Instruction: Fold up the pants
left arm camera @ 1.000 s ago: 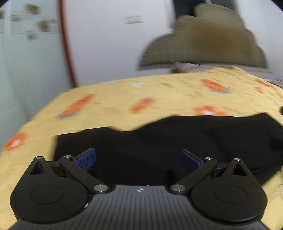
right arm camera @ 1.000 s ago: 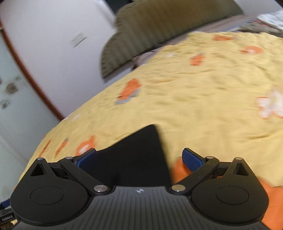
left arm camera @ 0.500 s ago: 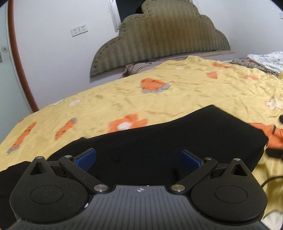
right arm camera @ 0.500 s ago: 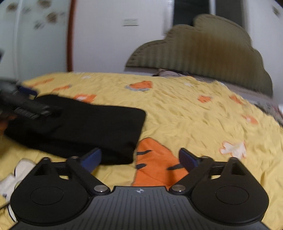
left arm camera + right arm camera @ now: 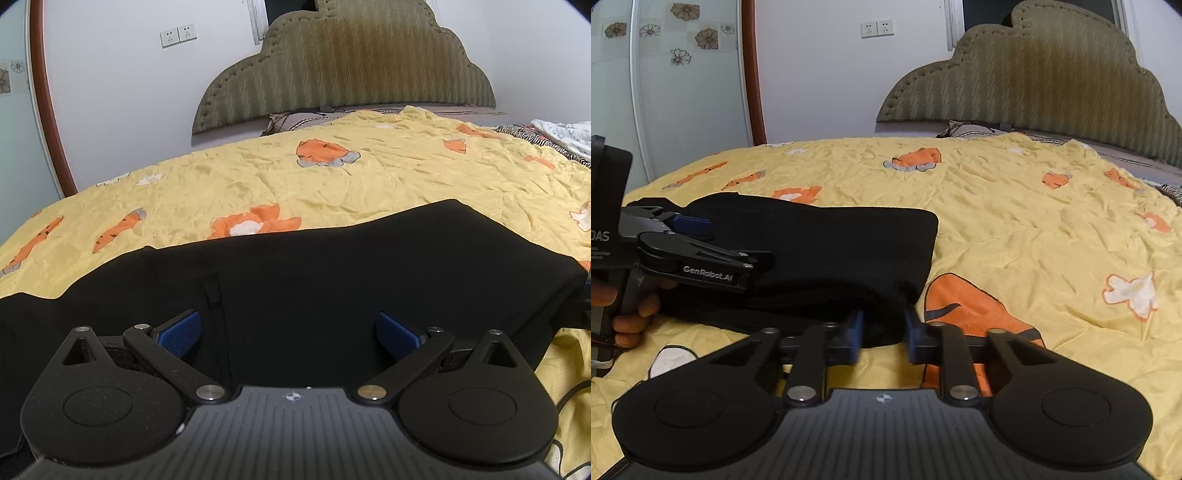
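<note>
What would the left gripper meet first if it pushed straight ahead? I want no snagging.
Probably the black pants: the open left gripper points down onto them, ahead of the yellow bedsheet.

A bed carries everything here. Over it lies a crinkled yellow sheet printed with orange and white flowers. At its far end a padded olive headboard stands against the white wall. Directly on the sheet lie the black pants, folded into a thick flat band across the near part of the bed. At the far right edge lies a striped cloth with a white patterned one beside it.
</note>
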`<state>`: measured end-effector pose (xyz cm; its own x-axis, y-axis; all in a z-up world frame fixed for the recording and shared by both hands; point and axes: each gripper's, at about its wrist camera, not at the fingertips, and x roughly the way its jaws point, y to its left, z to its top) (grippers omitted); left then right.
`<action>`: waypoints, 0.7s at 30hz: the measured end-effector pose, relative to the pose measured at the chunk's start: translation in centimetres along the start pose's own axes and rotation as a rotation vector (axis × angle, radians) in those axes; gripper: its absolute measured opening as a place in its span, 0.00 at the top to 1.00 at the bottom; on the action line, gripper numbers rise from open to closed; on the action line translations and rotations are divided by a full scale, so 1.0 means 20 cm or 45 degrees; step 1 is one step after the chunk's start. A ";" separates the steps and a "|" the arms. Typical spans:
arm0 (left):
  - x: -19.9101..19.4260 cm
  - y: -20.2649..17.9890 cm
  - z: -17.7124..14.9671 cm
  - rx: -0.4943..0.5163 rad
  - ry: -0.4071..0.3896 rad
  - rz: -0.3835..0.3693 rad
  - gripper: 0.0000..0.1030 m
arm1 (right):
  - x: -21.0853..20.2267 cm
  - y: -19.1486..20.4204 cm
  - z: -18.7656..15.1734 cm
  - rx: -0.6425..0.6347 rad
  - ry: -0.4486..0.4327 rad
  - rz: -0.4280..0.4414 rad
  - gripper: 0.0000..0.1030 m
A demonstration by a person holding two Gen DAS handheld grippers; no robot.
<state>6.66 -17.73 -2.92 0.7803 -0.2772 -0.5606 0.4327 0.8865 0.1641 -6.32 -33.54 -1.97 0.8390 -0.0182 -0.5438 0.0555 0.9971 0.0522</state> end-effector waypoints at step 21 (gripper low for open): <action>-0.03 0.03 0.00 -0.047 -0.013 -0.022 0.02 | 0.21 -0.07 0.14 0.252 0.123 -0.064 0.97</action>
<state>6.40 -17.10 -2.44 0.7775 -0.2965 -0.5546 0.4295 0.8945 0.1240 -1.35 -35.19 -1.92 0.7774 -0.0510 -0.6270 0.2090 0.9611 0.1809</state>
